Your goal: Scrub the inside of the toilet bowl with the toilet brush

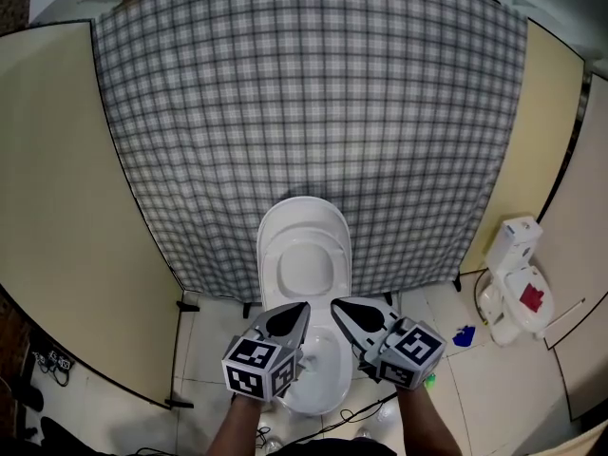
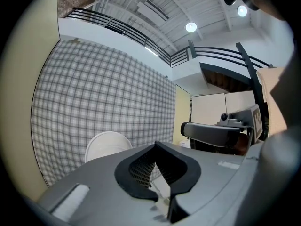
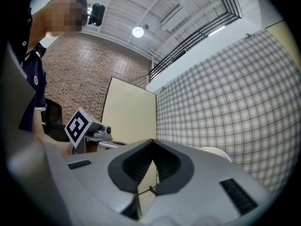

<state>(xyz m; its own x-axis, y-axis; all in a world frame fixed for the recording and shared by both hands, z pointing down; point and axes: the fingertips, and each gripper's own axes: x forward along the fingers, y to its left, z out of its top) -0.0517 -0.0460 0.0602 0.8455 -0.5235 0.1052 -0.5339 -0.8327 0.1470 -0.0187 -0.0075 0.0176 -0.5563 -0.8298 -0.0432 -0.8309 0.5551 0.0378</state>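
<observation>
A white toilet stands against a checked curtain, its lid raised and the bowl open below my hands. My left gripper and right gripper hover side by side over the bowl's front half, tips pointing toward the lid. Both are shut with nothing between the jaws. In the left gripper view the shut left gripper faces the lid, with the right gripper's body beside it. The right gripper is likewise shut and empty in its own view. I see no toilet brush.
The checked curtain hangs between beige partition panels. A second white fixture with a red patch sits at the right. A small blue object and a green one lie on the tiled floor. Cables run near the toilet's base.
</observation>
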